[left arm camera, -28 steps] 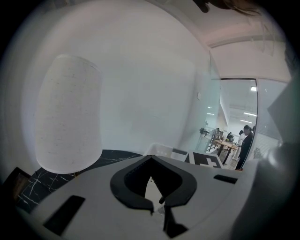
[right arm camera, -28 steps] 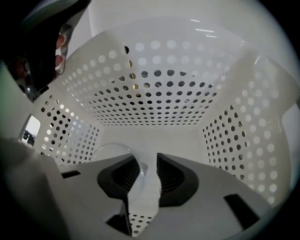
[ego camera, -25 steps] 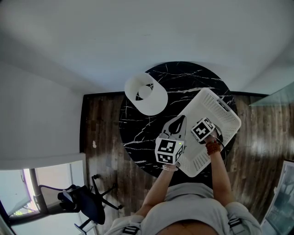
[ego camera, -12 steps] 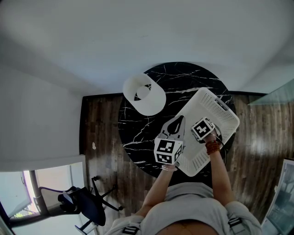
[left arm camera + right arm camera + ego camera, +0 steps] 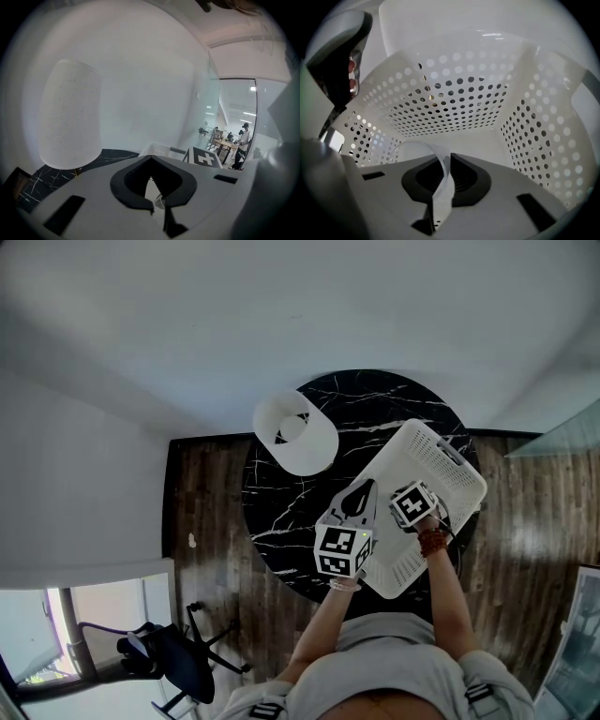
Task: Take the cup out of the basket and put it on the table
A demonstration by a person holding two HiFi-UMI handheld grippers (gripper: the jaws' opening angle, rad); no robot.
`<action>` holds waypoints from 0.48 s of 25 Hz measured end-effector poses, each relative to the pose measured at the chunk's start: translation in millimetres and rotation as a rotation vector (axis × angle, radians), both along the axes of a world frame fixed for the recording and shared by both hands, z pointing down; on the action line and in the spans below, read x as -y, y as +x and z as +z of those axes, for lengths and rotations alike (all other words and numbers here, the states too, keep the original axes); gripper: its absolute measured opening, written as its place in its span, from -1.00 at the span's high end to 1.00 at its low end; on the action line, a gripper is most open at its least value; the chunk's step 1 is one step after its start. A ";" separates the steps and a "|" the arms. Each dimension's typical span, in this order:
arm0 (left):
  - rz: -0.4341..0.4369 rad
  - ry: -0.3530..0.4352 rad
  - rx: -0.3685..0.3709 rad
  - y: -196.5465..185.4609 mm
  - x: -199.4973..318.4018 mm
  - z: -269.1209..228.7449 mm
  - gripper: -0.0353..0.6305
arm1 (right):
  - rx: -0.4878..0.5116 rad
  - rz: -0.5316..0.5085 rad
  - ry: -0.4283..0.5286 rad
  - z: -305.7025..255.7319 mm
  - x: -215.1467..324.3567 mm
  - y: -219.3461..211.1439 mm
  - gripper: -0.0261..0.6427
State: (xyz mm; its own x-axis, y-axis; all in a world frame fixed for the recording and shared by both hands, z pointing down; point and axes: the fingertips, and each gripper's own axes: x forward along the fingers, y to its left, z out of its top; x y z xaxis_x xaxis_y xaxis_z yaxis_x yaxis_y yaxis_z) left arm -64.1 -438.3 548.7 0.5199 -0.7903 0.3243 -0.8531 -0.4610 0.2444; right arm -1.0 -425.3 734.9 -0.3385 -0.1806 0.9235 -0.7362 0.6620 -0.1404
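Observation:
A clear plastic cup [image 5: 408,146] lies inside the white perforated basket [image 5: 442,457] on the round black marble table [image 5: 375,399]. My right gripper [image 5: 443,164] reaches steeply down into the basket [image 5: 454,101]. Its jaws have just been closing, and the cup's thin wall [image 5: 442,180] now stands pinched between the pads. In the head view only its marker cube [image 5: 413,504] shows, and the cup is hidden. My left gripper [image 5: 361,496] sits at the basket's near-left edge. Its jaws [image 5: 151,177] are drawn together on a thin white strip, seemingly the basket's rim.
A white lampshade [image 5: 298,432] stands at the table's back left and fills the left gripper view [image 5: 70,117]. Dark wood floor surrounds the table, with a black office chair [image 5: 164,652] at lower left. A glass wall [image 5: 234,122] shows people far behind.
In the head view both grippers and the basket stay where they were, apart from a slight drift of the picture.

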 end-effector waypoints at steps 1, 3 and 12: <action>-0.002 -0.001 0.002 -0.8 -0.5 0.1 0.88 | 0.020 0.006 0.012 -2.0 2.5 -2.0 0.82; -0.005 -0.001 0.002 -1.9 -1.3 -0.3 0.88 | 0.041 0.014 0.024 -7.5 3.9 -4.1 0.82; -0.021 0.003 0.004 -6.0 -8.2 -3.4 0.88 | 0.109 0.043 0.075 -30.9 6.3 -10.1 0.82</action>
State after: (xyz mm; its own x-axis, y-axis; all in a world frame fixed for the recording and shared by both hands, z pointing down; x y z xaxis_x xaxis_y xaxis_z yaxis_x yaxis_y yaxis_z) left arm -70.1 -430.1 545.3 0.5023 -0.8018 0.3238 -0.8634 -0.4440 0.2397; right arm -11.1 -431.6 704.0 -0.4266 -0.2643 0.8650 -0.7473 0.6417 -0.1725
